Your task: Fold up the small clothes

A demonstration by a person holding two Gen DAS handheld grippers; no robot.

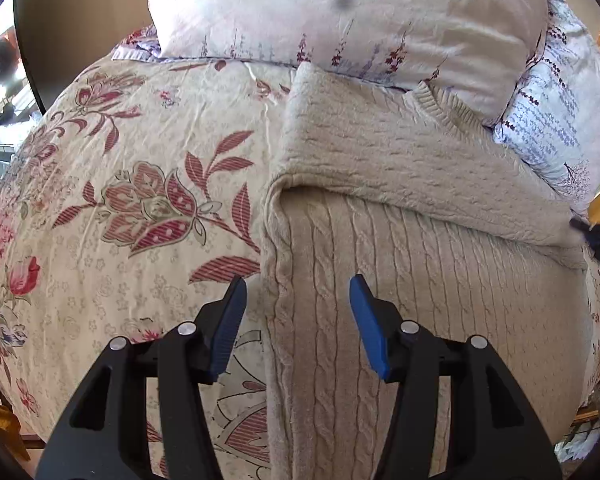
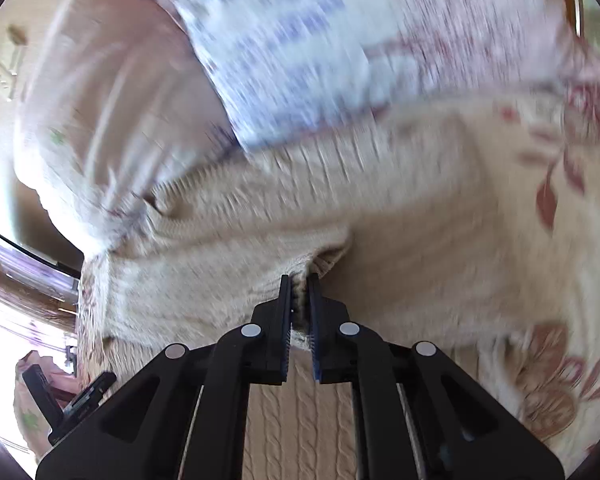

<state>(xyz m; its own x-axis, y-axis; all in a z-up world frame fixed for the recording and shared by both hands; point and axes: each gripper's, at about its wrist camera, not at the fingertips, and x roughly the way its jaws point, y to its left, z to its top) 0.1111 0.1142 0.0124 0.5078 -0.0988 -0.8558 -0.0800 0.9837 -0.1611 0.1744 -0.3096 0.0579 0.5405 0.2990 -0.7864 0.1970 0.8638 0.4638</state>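
A beige cable-knit sweater (image 1: 400, 240) lies on a floral bedspread, with one part folded across its upper half. My left gripper (image 1: 298, 292) is open and empty, its blue pads hovering over the sweater's left edge. My right gripper (image 2: 300, 292) is shut on a fold of the sweater (image 2: 228, 240) and holds its edge between the pads. The right wrist view is blurred by motion. The right gripper's tip also shows at the right edge of the left wrist view (image 1: 596, 236).
The floral bedspread (image 1: 120, 220) covers the bed on the left. A pale floral pillow (image 1: 340, 12) and a second white-and-purple pillow (image 1: 552, 120) lie at the far side, touching the sweater's top. A dark headboard edge (image 1: 32, 60) is at the upper left.
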